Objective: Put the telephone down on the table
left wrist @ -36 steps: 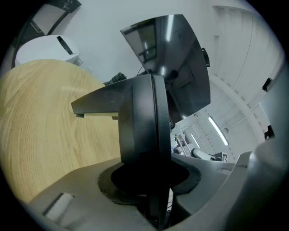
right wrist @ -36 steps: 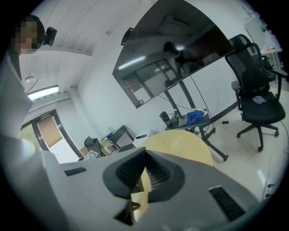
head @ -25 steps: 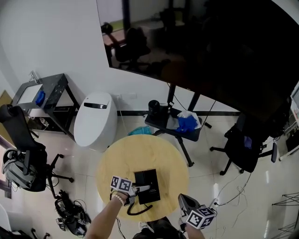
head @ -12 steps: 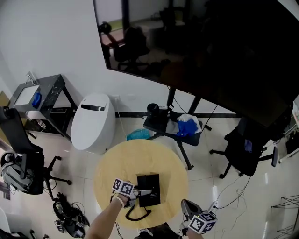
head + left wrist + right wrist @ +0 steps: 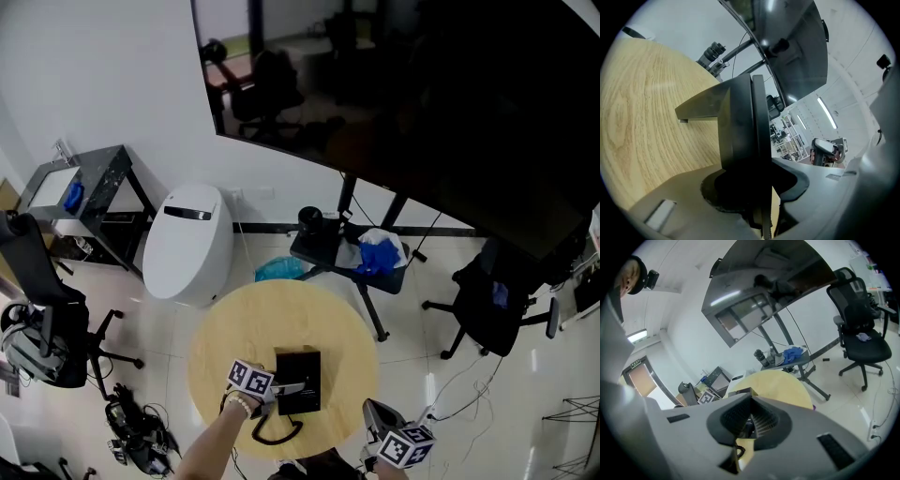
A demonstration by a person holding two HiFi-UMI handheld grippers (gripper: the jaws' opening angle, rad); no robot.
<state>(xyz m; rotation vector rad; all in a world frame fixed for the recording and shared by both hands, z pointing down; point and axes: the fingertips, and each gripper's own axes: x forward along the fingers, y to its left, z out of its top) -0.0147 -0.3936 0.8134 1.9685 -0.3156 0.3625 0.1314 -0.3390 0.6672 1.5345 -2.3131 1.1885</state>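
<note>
A black telephone [image 5: 300, 377] is at the near part of the round wooden table [image 5: 281, 314], and its coiled cord [image 5: 270, 433] loops toward the near edge. My left gripper [image 5: 285, 386] is shut on the telephone's left side. In the left gripper view the dark telephone [image 5: 740, 122] fills the gap between the jaws of the left gripper [image 5: 749, 180], low over the wood [image 5: 642, 103]. I cannot tell whether it touches the top. My right gripper [image 5: 369, 403] hangs off the table's near right edge. Its ribbed jaws [image 5: 751, 420] are shut on nothing.
A white oval appliance [image 5: 190, 242] stands beyond the table on the left. A low black stand with a blue cloth [image 5: 373, 248] is behind it. Office chairs [image 5: 487, 305] [image 5: 42, 314] flank the table. A large dark screen [image 5: 422, 103] fills the top right, and cables [image 5: 141, 433] lie on the floor.
The left gripper and the telephone have sunk slightly toward the table top. The right gripper has slid a little lower at the near edge.
</note>
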